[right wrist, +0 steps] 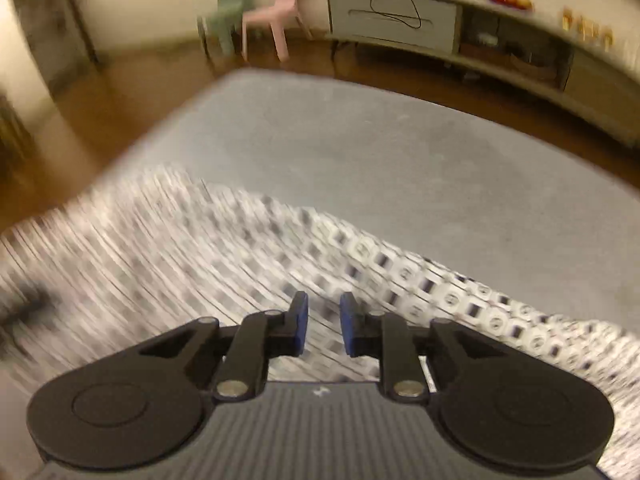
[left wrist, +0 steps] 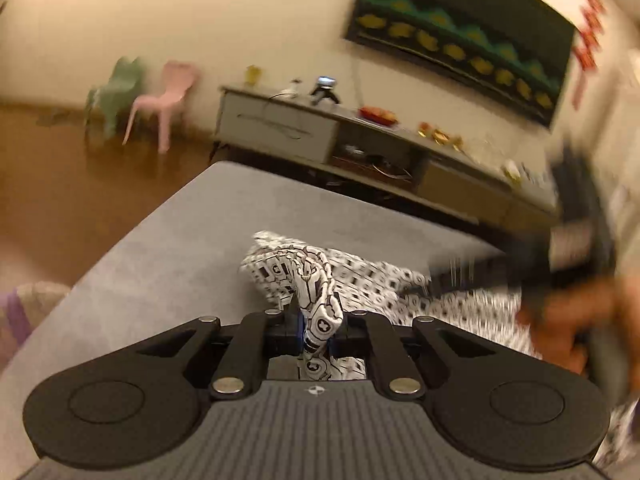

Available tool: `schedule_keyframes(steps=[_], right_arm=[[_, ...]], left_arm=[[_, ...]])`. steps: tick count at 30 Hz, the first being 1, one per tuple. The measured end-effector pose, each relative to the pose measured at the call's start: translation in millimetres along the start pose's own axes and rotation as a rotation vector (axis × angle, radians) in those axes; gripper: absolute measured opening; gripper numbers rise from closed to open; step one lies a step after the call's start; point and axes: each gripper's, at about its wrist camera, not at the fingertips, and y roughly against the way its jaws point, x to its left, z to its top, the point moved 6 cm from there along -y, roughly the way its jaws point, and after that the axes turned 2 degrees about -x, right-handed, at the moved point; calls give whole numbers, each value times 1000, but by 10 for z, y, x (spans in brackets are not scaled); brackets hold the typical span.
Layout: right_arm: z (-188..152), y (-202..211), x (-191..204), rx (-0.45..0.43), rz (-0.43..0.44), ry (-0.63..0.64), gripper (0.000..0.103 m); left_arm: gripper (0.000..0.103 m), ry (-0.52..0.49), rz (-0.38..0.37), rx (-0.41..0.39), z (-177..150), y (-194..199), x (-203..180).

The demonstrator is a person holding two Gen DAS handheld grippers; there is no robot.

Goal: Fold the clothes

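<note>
Left gripper (left wrist: 316, 330) is pinching a bunched fold of the white garment (left wrist: 360, 280) with its black square-and-circle print, lifting it off the grey bench (left wrist: 180, 248). Right gripper (right wrist: 323, 330) is hovering with jaws apart and nothing between them, above the same garment (right wrist: 400, 276), which is lying rumpled across the bench (right wrist: 400, 152).

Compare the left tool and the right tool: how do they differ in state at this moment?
The left tool is shut on a bunch of the patterned garment; the right tool stands open, nothing between its blue pads. The left tool lifts the cloth off the grey surface; the right tool only hangs above cloth lying there. Both share the same black build and point down at the same garment.
</note>
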Motion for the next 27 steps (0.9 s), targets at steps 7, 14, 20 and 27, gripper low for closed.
schedule_keyframes(steps=[7,14,20,27], right_arm=[[317,273,793,79,175,207,83],[67,-100,1400,319,-2,653,71],[154,111,1228,237,-46,629,10],[122,915,126,-26,157,55,10]], left_arm=[[10,-313,2,11,-283,-34,-548],[10,-484,-57,34,-538,-66,-861],[10,-478,-77,23,-540,12,-828],[10,-427,-228,-18,-471,328,-1027]])
